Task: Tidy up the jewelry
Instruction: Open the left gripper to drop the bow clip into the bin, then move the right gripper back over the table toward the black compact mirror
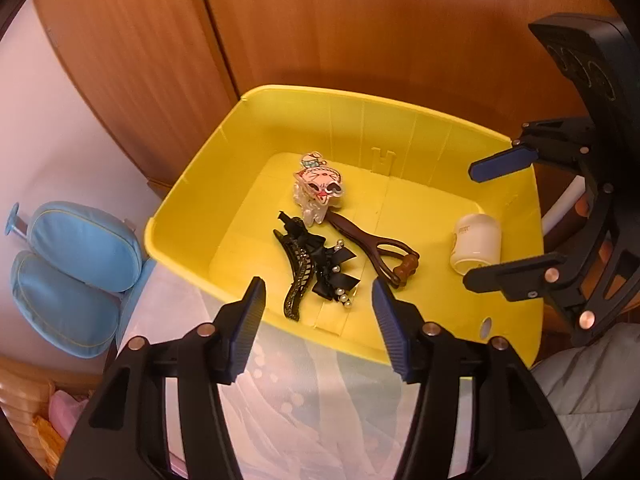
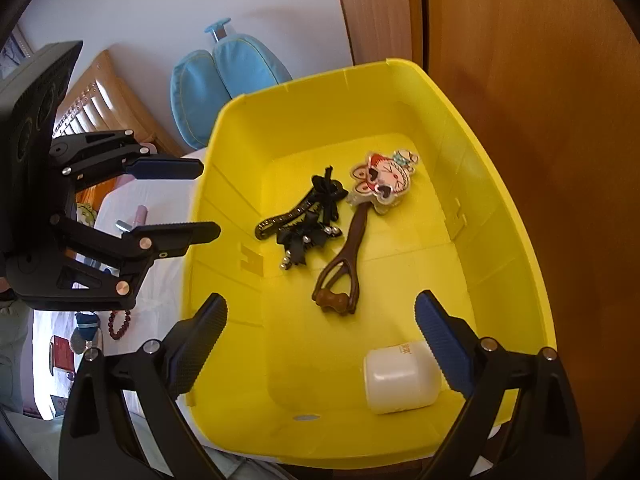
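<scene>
Blue cushions lean beside yellow bin, wooden cabinet behind

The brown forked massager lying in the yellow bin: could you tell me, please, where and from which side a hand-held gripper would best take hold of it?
Probably the straight single stem of the brown massager, from above, jaws across its width. That stem is narrow and lies flat on the yellow bin floor; the forked roller end is wider, and the top end is tucked under the cartoon hair clip. The black bow clip lies close beside it.

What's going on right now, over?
Left hand-held gripper open, empty. Right hand-held gripper open, empty. Black bow clip, brown clip, jar in yellow bin. Nothing blocking.
</scene>
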Tool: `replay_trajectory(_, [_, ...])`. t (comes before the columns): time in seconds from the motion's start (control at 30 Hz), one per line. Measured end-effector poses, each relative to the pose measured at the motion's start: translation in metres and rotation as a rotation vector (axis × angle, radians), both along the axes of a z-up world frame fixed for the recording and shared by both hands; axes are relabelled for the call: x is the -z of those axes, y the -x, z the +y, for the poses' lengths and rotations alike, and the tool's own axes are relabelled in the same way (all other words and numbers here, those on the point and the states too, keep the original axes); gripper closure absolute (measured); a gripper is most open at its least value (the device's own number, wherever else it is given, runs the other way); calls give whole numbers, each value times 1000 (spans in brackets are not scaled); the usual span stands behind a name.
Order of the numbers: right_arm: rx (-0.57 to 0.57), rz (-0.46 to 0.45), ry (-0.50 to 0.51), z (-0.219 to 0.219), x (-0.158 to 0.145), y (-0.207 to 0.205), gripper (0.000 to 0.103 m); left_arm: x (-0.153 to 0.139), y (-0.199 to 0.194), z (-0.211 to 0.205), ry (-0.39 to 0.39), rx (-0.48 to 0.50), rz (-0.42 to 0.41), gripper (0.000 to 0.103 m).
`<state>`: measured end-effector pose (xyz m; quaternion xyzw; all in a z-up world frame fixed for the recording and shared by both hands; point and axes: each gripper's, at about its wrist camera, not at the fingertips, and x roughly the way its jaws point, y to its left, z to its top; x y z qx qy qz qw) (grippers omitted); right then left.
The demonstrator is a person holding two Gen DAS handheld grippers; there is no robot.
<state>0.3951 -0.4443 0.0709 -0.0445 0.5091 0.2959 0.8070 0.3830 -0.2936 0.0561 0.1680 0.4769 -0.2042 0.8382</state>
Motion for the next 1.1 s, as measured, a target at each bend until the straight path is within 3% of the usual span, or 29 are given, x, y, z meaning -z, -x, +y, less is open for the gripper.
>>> replay_trajectory(0.07, [-39, -33, -57, 7, -15, 11, 7, -10, 13, 14, 26, -49, -31, 33])
replay_trajectory(0.17, [-120, -69, -132, 27, -31, 29, 7, -21, 38, 43, 77, -146, -40, 27])
replay_trajectory(0.3, [-270, -62, -203, 69, -38, 55, 6, -20, 82, 89, 45, -298, -22, 25])
replay_trajectory(0.43, [-407, -34, -176, 120, -27, 81, 6, -1, 133, 132, 17, -429, 27, 25])
replay_trajectory(0.63, [-498, 17, -124, 178, -1, 112, 6, 23, 201, 190, 39, -579, 76, 25])
replay_trajectory(1.1, [-454, 145, 10, 326, 57, 173, 6, 66, 277, 327, 117, -623, 100, 25])
